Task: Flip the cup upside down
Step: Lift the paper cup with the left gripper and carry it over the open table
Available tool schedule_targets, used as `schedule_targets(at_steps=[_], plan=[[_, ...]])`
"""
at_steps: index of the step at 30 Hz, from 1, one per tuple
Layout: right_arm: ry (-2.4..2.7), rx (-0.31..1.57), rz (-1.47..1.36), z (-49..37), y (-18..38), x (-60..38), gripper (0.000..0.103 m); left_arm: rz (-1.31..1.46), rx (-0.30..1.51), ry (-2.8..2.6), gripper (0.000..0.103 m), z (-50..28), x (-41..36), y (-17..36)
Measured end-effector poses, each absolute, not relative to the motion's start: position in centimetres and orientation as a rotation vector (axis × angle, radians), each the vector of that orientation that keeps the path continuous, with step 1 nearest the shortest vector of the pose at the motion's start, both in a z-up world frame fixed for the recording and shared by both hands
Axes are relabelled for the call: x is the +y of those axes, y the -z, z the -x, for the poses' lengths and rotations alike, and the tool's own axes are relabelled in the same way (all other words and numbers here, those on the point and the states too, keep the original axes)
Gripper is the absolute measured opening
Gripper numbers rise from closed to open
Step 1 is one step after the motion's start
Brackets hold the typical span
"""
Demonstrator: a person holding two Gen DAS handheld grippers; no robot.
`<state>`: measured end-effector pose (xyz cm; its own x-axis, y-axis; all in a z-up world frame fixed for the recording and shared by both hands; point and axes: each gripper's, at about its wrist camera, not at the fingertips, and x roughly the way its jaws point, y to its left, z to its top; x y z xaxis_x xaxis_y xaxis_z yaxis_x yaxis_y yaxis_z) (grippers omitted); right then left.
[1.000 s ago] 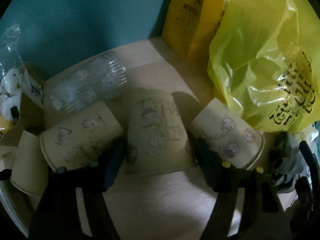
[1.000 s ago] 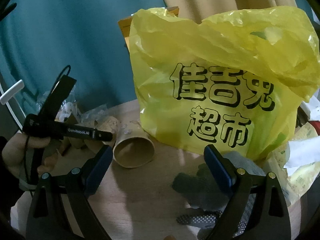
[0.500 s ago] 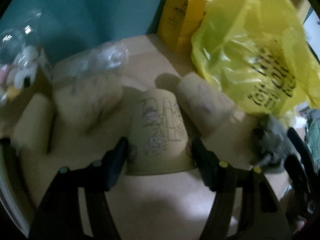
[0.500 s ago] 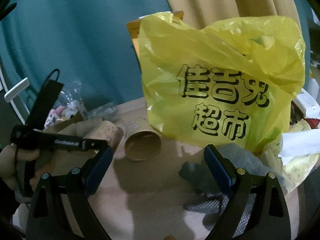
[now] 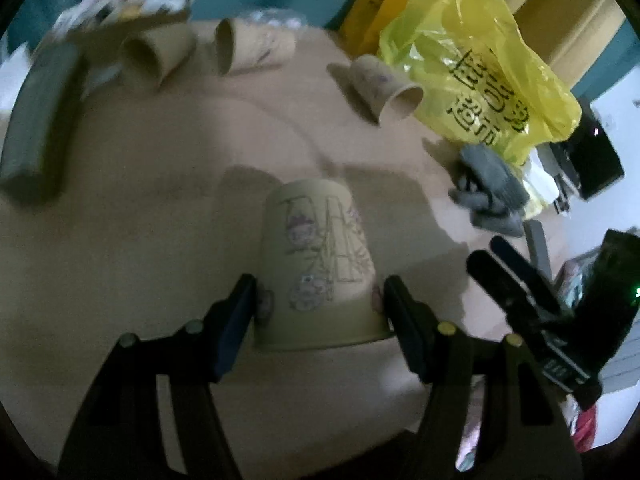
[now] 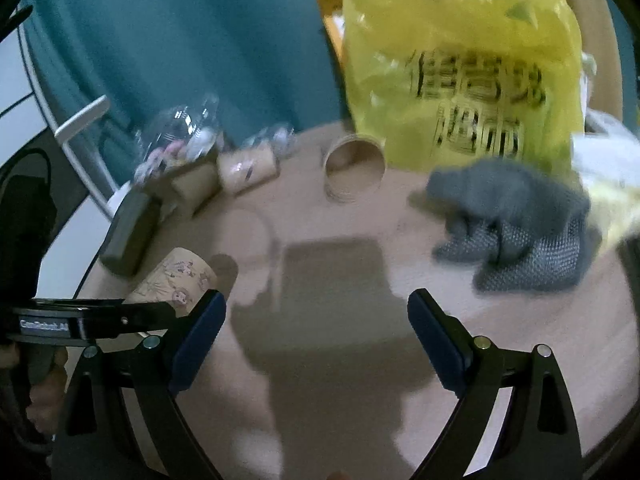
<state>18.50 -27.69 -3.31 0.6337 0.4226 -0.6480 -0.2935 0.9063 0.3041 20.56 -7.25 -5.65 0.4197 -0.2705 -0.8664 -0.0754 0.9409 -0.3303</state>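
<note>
My left gripper is shut on a pale yellow paper cup with cartoon prints. The cup is held above the table with its rim toward the camera and its base pointing away. The same cup shows in the right wrist view at lower left, between the left gripper's fingers. My right gripper is open and empty over the middle of the table; it also shows in the left wrist view at right. Several more paper cups lie on their sides: one by the yellow bag, two at the back.
A wooden table carries a yellow plastic bag, grey gloves, a dark box at left, and clear snack bags at the back. A teal curtain hangs behind.
My left gripper has lifted and drawn the cup back from the row of lying cups, which now sit far off. My right gripper has tilted down over the table.
</note>
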Motion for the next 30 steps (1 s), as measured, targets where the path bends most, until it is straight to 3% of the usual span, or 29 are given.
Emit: schedule_targets(at_steps=[8, 19, 20, 22, 30], plan=[[-0.462, 0.840, -0.150, -14.5, 5.2, -27.2, 0.094, 0.417, 1.156, 0.106, 0.067, -16.0, -7.7, 7.1], [-0.475, 0.830, -0.142, -14.9, 4.7, -27.1, 0.094, 0.392, 1.143, 0.079, 0.069, -15.9, -7.6, 6.8], [-0.473, 0.831, -0.143, -15.0, 4.7, -27.1, 0.094, 0.392, 1.143, 0.083, 0.071, -15.9, -7.6, 6.8], [-0.471, 0.832, -0.142, -15.1, 4.7, -27.0, 0.094, 0.400, 1.140, 0.088, 0.085, -15.8, -7.4, 6.8], [-0.496, 0.860, -0.119, -15.6, 4.4, -26.0, 0.094, 0.410, 1.099, 0.071, 0.085, -14.9, -6.1, 5.7]])
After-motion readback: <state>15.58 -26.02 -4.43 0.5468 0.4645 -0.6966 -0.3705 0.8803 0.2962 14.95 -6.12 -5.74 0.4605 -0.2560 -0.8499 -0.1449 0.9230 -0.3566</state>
